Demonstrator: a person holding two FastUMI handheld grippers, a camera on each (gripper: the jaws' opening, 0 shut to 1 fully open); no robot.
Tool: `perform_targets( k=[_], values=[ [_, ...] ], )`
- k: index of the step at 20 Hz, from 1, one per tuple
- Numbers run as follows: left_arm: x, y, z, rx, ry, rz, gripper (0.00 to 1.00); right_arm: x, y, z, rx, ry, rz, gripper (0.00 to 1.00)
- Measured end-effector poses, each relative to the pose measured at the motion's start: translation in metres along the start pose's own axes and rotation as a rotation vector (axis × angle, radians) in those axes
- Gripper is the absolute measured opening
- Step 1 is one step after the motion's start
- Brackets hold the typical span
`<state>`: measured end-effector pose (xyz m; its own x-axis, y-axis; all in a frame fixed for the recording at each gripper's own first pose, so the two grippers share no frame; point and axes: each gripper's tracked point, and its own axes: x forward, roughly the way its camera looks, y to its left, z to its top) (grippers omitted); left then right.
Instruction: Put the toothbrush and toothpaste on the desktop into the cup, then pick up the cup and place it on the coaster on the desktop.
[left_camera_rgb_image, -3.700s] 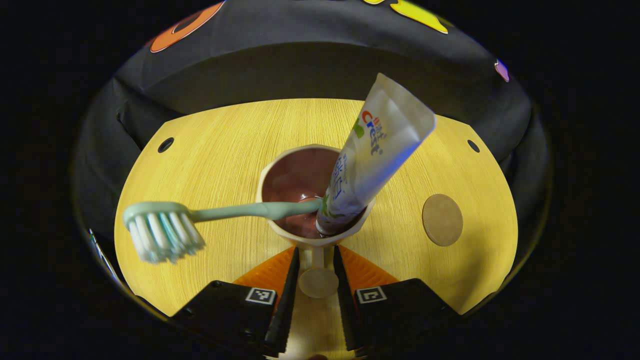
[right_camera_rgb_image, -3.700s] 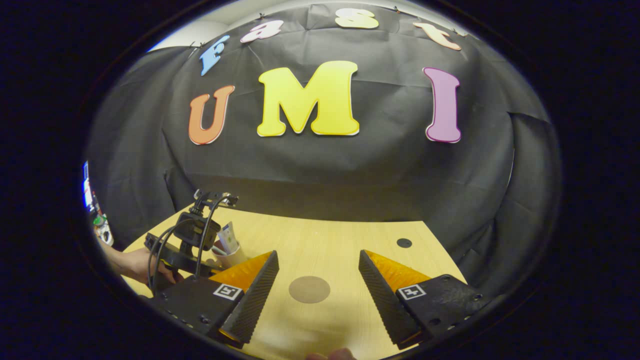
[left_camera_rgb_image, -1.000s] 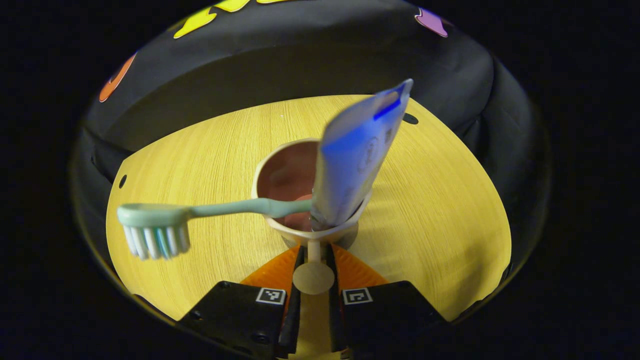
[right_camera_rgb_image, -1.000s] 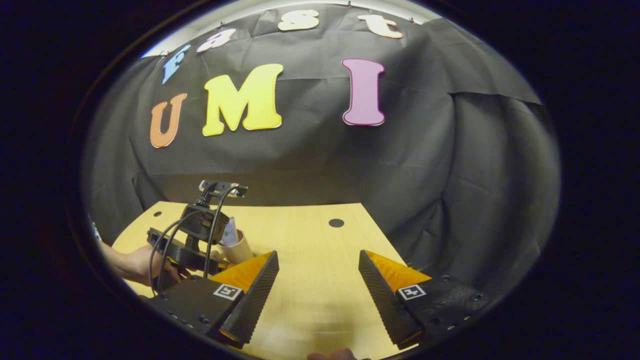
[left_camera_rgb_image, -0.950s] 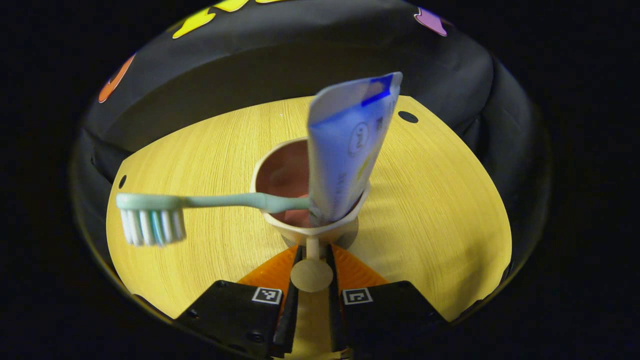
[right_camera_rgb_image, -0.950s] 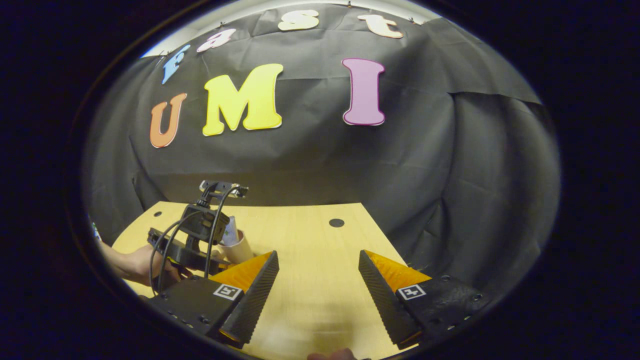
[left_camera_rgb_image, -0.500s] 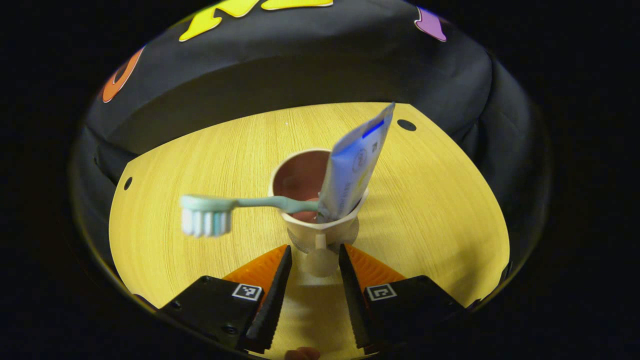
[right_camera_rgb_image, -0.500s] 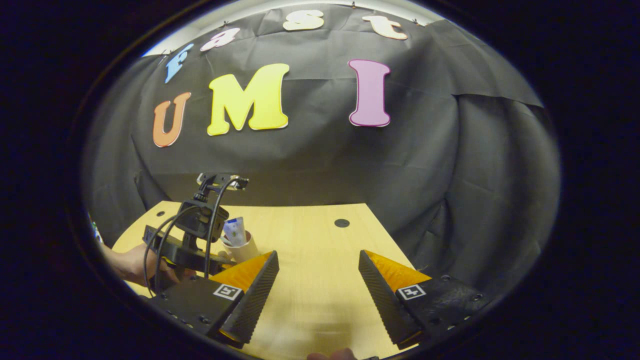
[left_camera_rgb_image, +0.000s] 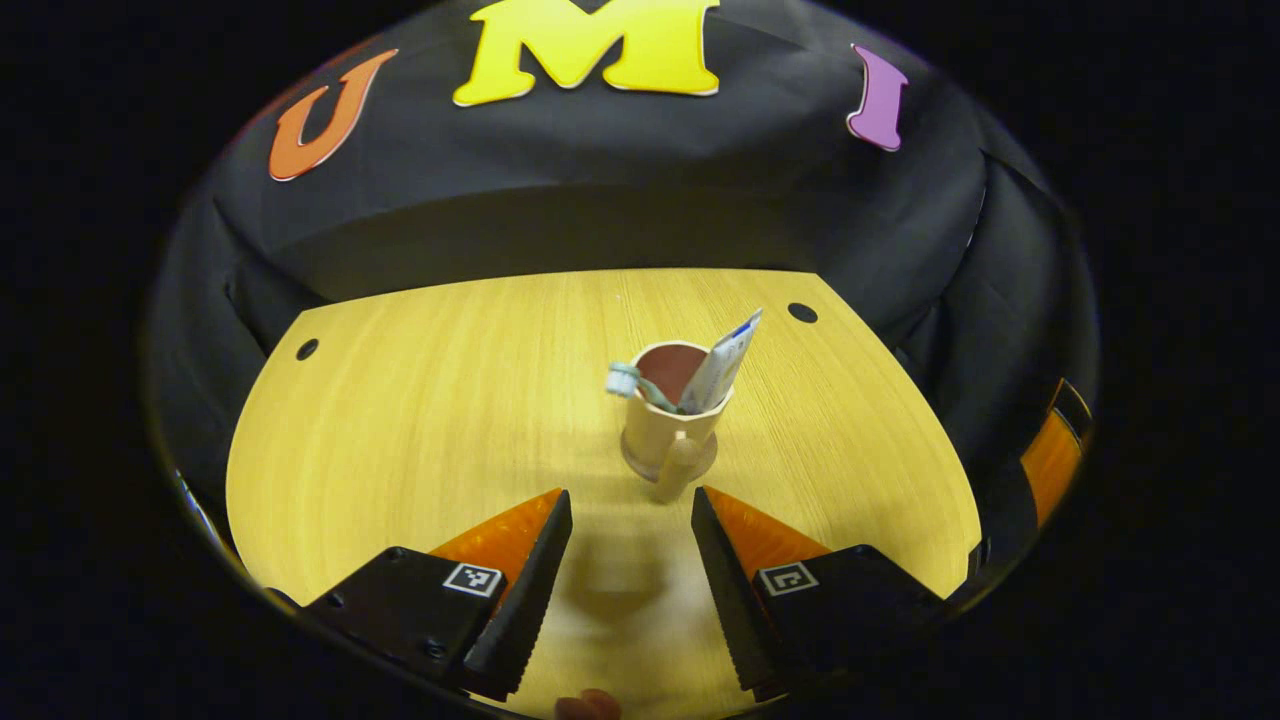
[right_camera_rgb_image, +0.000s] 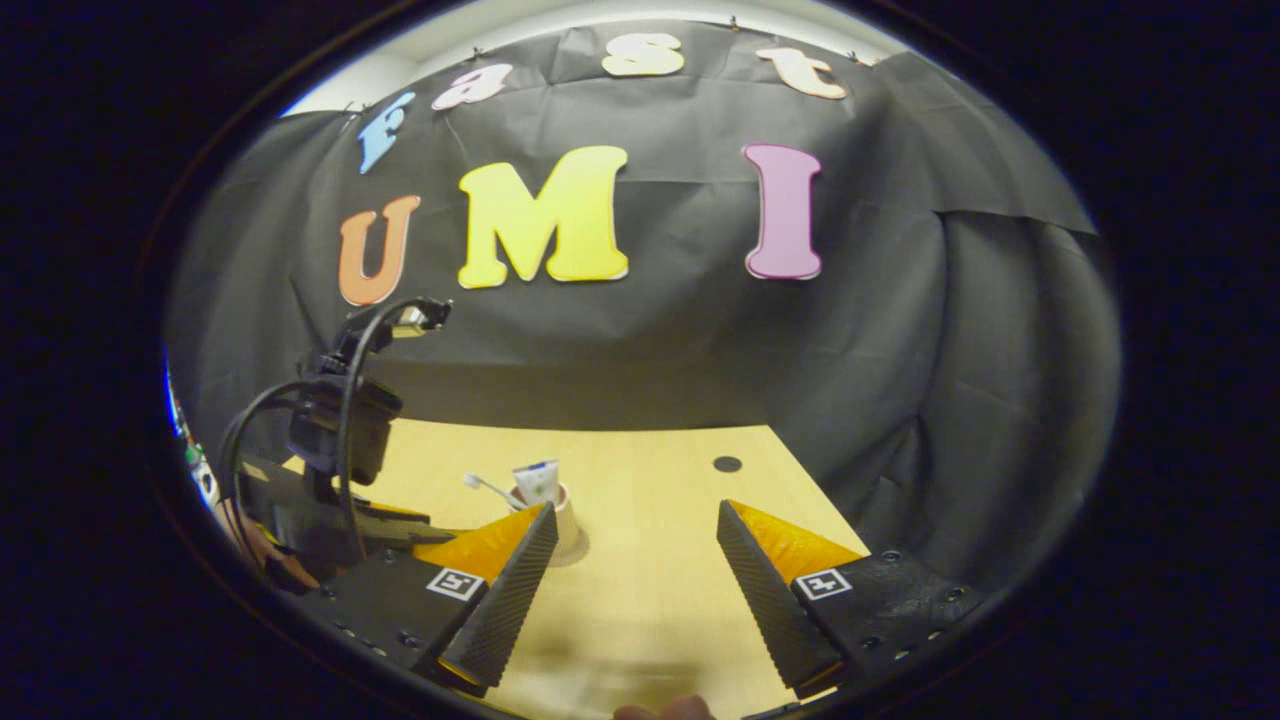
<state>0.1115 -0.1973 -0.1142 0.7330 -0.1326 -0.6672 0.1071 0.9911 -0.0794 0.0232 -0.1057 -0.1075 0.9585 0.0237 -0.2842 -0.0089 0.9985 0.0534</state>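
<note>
The cup (left_camera_rgb_image: 672, 425), holding the toothbrush (left_camera_rgb_image: 634, 384) and toothpaste tube (left_camera_rgb_image: 722, 362), stands upright on the coaster (left_camera_rgb_image: 706, 466) toward the tabletop's (left_camera_rgb_image: 420, 420) far right corner. Its handle points at the left gripper (left_camera_rgb_image: 625, 560), gaping wide just short of it; right gripper (right_camera_rgb_image: 635, 590) also wide, empty.

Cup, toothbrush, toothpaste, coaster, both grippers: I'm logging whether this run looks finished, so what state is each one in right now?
cup: upright on the coaster, held by nothing.
toothbrush: in the cup, bristle end up, leaning over the rim.
toothpaste: standing in the cup, leaning.
coaster: on the desktop, under the cup, only its edge visible.
left gripper: open, short of the cup, empty.
right gripper: open, empty, over the desktop.
</note>
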Motion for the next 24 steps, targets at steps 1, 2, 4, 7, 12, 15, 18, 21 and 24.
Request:
perform_targets(
  k=[1, 2, 4, 7, 12, 15, 18, 21, 24],
  values=[
    [-0.017, 0.011, 0.004, -0.014, -0.028, 0.019, 0.78, -0.003, 0.011, 0.007, -0.005, -0.014, 0.016, 0.97],
    [-0.033, 0.02, 0.01, -0.026, -0.067, 0.036, 0.78, -0.005, 0.023, 0.012, -0.011, -0.028, 0.031, 0.97],
    [-0.064, 0.041, 0.023, -0.035, -0.14, 0.073, 0.78, -0.011, 0.046, 0.024, -0.017, -0.05, 0.066, 0.96],
    [-0.104, 0.065, 0.035, -0.079, -0.229, 0.105, 0.94, -0.021, 0.078, 0.044, -0.027, -0.091, 0.106, 0.97],
    [-0.17, 0.105, 0.069, -0.116, -0.409, 0.162, 0.97, -0.038, 0.113, 0.076, -0.041, -0.148, 0.11, 0.97],
    [-0.199, 0.106, 0.08, -0.111, -0.505, 0.148, 0.96, -0.048, 0.129, 0.09, -0.048, -0.176, 0.114, 0.96],
    [-0.222, 0.102, 0.091, -0.094, -0.589, 0.155, 0.97, -0.059, 0.136, 0.101, -0.065, -0.208, 0.114, 0.96],
    [-0.244, 0.103, 0.102, -0.08, -0.66, 0.177, 0.97, -0.064, 0.137, 0.108, -0.065, -0.223, 0.107, 0.96],
    [-0.263, 0.108, 0.113, -0.07, -0.712, 0.19, 0.96, -0.068, 0.129, 0.116, -0.053, -0.245, 0.092, 0.96]
  ],
)
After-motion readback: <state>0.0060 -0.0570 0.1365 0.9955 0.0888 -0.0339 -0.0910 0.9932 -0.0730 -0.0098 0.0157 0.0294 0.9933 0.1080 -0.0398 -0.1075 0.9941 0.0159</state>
